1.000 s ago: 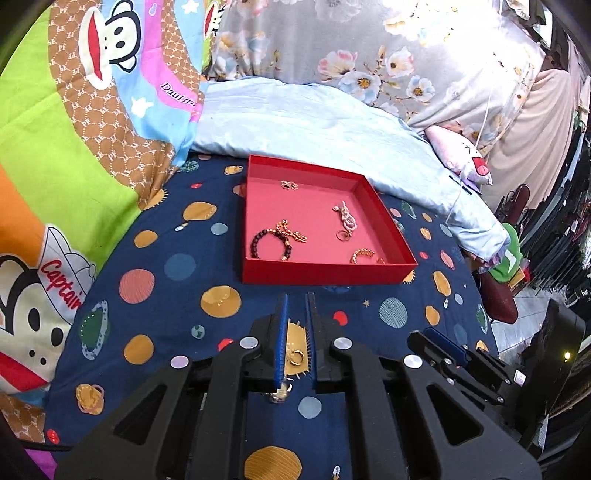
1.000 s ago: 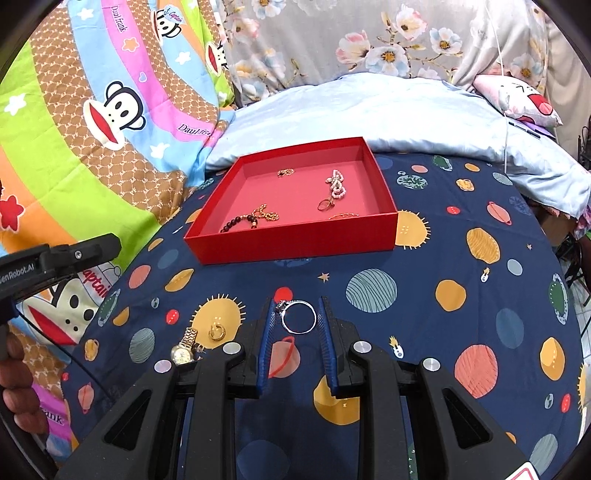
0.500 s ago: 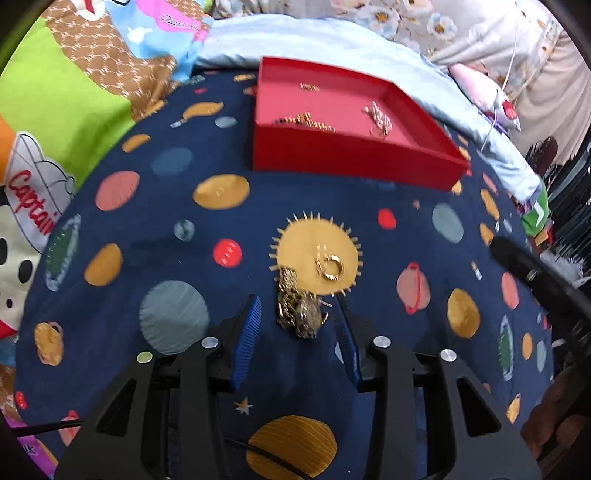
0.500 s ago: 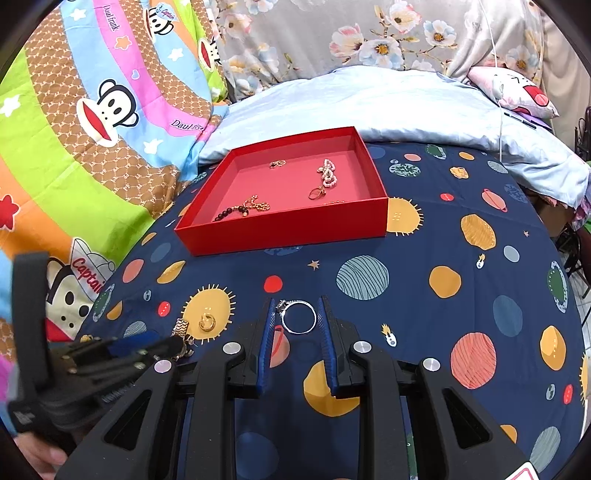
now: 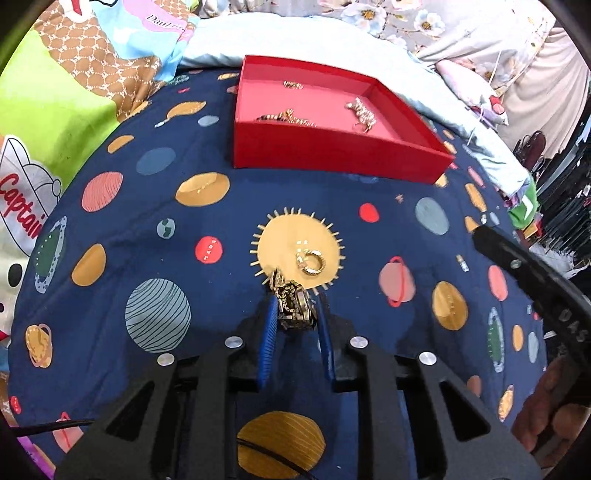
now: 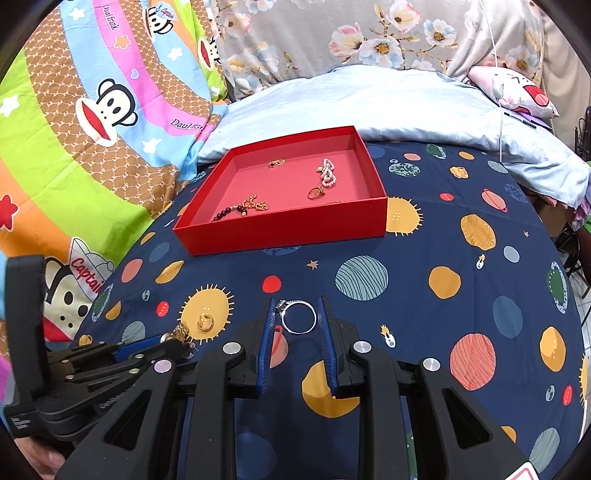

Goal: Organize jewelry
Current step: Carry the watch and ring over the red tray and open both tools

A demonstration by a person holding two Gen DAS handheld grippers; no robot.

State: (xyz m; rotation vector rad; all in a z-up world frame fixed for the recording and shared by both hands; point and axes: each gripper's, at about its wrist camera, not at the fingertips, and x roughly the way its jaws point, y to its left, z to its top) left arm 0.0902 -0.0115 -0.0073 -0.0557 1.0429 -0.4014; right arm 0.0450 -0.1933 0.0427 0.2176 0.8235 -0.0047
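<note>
My left gripper (image 5: pixel 295 310) is shut on a gold watch (image 5: pixel 293 305) with a chain band, low over the bedspread. A gold hoop earring (image 5: pixel 312 261) lies just ahead of it on a yellow sun print. My right gripper (image 6: pixel 297 316) is shut on a silver ring (image 6: pixel 298 316), held above the bedspread. The red tray (image 5: pixel 332 155) lies further ahead and holds several pieces: a beaded bracelet (image 6: pixel 242 207), a pearl piece (image 6: pixel 327 172) and a ring (image 6: pixel 316 192). The left gripper also shows in the right wrist view (image 6: pixel 173 338), left of the right one.
The bed is covered by a navy planet-print spread (image 6: pixel 461 280). A pale blue blanket (image 6: pixel 388 107) and a floral pillow (image 6: pixel 332 33) lie behind the tray. A colourful monkey-print quilt (image 6: pixel 74 129) rises at the left.
My left gripper dropped down to the watch and its fingers closed on it. My right gripper stayed almost still with the ring.
</note>
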